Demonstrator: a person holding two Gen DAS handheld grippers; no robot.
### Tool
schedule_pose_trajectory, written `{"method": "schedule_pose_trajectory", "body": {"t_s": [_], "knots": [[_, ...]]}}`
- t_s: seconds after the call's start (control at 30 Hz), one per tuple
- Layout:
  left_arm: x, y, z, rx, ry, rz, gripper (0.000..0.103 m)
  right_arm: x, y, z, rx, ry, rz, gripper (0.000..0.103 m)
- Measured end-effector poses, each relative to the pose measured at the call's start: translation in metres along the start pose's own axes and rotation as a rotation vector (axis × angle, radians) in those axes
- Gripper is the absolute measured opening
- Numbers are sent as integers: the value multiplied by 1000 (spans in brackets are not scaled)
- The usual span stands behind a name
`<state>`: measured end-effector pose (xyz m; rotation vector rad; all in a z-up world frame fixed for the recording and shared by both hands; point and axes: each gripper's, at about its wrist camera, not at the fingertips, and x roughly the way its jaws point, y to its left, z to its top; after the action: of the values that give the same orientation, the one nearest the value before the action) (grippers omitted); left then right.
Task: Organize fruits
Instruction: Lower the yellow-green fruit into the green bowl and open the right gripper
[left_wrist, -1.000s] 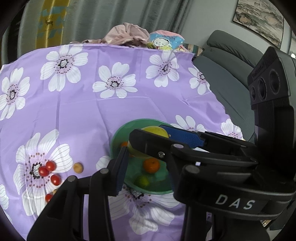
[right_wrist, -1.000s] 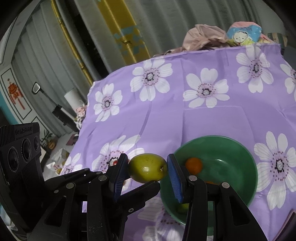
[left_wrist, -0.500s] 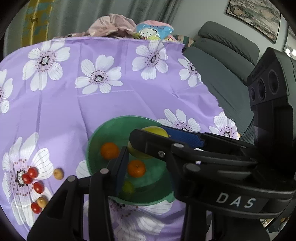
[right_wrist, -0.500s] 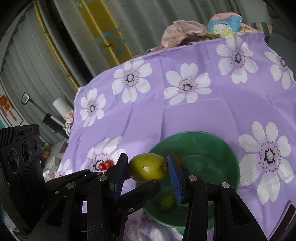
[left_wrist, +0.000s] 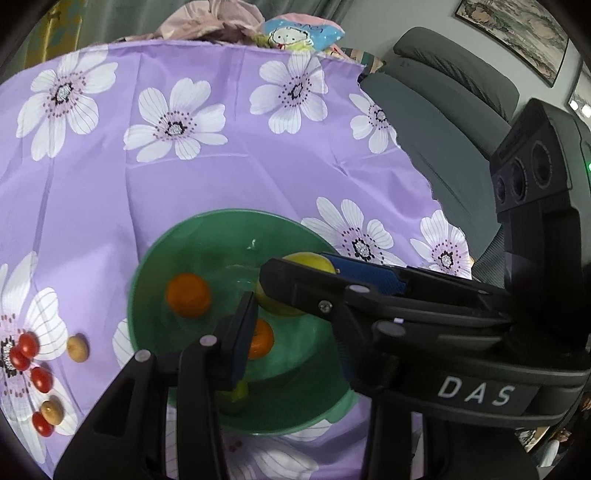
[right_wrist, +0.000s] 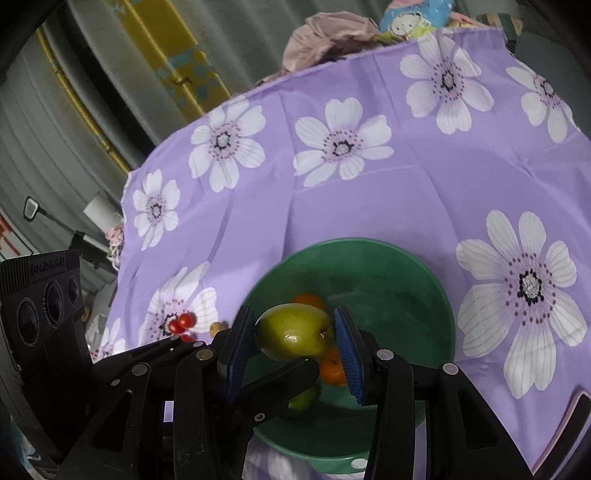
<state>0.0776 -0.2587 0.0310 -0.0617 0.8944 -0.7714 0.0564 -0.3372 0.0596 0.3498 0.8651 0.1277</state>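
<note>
A green bowl sits on the purple flowered tablecloth and holds two oranges and a small green fruit. My right gripper is shut on a yellow-green mango and holds it above the bowl; the right gripper also shows in the left wrist view. My left gripper is open and empty above the bowl. Cherry tomatoes and small brown fruits lie on the cloth to the bowl's left.
A grey sofa stands right of the table. A pile of cloth and a cartoon bag lies at the table's far edge. Curtains hang behind. The table edge drops off at left in the right wrist view.
Both grippers have moved over the bowl; the mango, held beside the bowl's left rim before, now hangs above its inside. The grip has not changed.
</note>
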Motion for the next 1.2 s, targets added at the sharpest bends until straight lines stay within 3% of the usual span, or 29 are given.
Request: {"method": "schedule_pose_trajectory", "body": {"t_s": [1.2], "knots": [[53, 24, -2, -89, 153, -68, 40, 44, -35, -4, 85, 158, -66, 47]]}}
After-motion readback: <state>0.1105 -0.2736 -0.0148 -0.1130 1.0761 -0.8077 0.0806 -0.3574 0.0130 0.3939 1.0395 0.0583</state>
